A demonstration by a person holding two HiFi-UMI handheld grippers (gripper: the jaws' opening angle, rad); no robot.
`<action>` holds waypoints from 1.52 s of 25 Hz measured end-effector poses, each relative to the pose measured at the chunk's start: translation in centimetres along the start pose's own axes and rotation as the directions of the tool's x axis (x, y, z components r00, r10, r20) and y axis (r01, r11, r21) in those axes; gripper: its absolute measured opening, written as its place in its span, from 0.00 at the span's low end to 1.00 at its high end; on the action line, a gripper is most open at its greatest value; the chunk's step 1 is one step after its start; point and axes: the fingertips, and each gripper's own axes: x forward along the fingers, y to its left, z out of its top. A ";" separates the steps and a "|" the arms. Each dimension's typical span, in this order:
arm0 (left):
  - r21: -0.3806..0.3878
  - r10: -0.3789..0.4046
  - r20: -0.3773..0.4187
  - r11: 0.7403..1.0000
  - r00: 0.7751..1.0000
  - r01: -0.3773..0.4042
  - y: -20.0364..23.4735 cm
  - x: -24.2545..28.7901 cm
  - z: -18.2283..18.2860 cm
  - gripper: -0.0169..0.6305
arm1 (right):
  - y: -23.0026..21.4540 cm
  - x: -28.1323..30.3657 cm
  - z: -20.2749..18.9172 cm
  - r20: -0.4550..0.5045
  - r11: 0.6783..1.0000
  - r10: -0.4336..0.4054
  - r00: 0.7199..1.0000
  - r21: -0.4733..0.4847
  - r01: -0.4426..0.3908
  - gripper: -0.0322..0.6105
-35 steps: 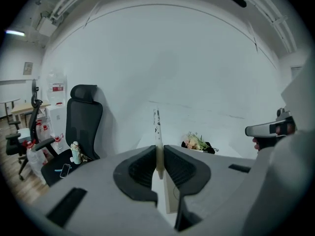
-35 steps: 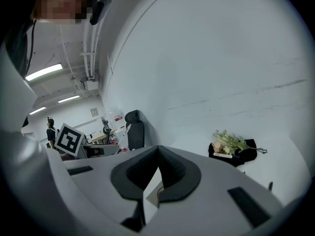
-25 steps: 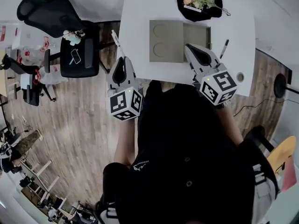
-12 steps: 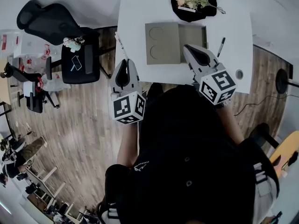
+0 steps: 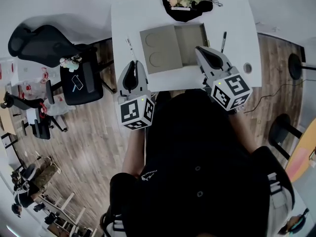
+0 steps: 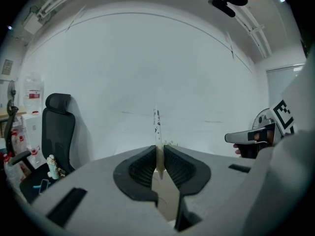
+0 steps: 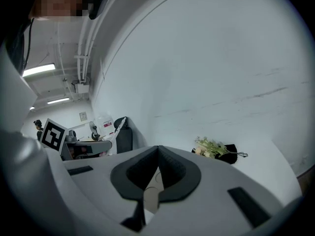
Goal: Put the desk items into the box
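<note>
Left gripper [image 5: 132,64] and right gripper [image 5: 199,49]: pale grey moulded housings were noted, tapered toward the tip, each with a dark elongated recess on top. A white cube [image 5: 135,113] printed with black square markers is mounted at the rear of each, and a small green light is seen on its upper face. The fingers [image 6: 140,168] are lined with black, finely ribbed pads in a rounded black surround. A black top [image 5: 197,147] is worn, with small white lettering on it.
</note>
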 end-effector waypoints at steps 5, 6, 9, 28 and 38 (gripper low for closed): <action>0.034 -0.099 -0.021 0.994 0.995 0.100 -2.4 2.2 0.0 0.12 | -2.0 -1.6 0.1 0.021 0.996 -0.089 0.996 0.026 0.089 0.05; 0.040 -0.119 -0.025 0.992 0.993 0.120 -2.9 2.6 0.0 0.12 | -2.3 -2.0 0.1 0.025 0.994 -0.107 0.994 0.031 0.106 0.05; 0.056 -0.176 -0.039 0.982 0.984 0.178 -4.3 3.8 -0.2 0.12 | -3.3 -3.1 0.0 0.035 0.987 -0.158 0.987 0.049 0.156 0.05; 0.052 -0.353 -0.223 0.926 0.909 0.373 -13.5 8.2 -6.3 0.12 | -8.6 -10.0 -1.9 0.039 0.938 -0.337 0.941 0.102 0.332 0.05; 0.016 -0.326 -0.325 0.937 0.888 0.350 -16.8 10.4 -10.9 0.12 | -12.2 -12.2 -2.5 0.013 0.939 -0.333 0.943 0.088 0.331 0.05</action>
